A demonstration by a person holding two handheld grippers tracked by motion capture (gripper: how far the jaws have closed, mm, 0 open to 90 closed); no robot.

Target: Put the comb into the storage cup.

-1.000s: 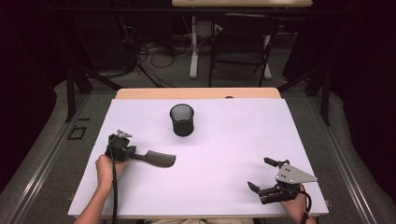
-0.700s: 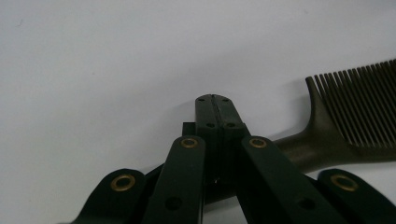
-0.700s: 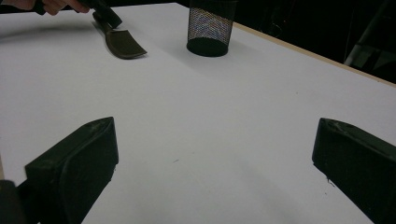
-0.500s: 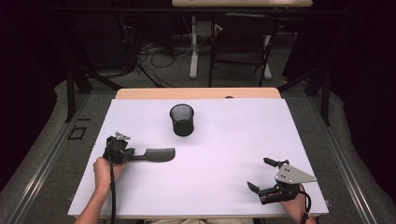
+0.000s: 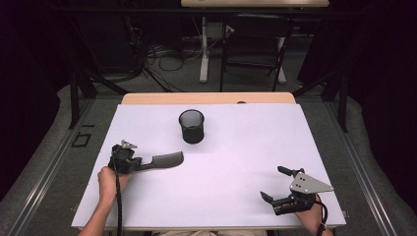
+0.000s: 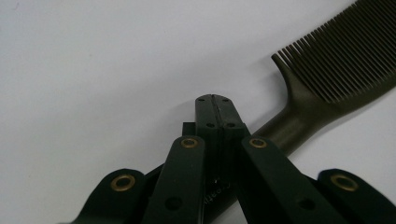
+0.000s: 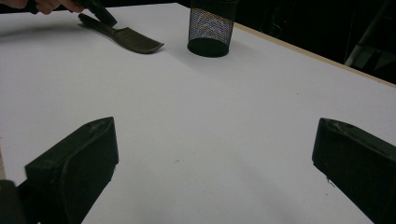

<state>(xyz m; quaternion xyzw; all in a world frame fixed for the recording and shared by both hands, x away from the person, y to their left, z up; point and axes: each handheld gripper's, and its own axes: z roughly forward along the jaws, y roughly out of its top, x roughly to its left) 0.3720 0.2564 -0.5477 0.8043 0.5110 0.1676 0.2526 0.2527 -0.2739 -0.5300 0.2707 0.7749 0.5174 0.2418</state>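
High view, one comb [image 5: 164,161], one mesh cup [image 5: 191,126], two claws.

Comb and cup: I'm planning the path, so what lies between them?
Nothing: in the high view only bare white table separates the comb from the cup.

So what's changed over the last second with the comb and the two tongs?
The left tongs, shut on the comb's handle, have swung it: its toothed end pointed right and slightly toward the person, and now points right and slightly away, toward the mesh cup. The hand shifted little. The cup, the open right tongs and the table stayed as they were.
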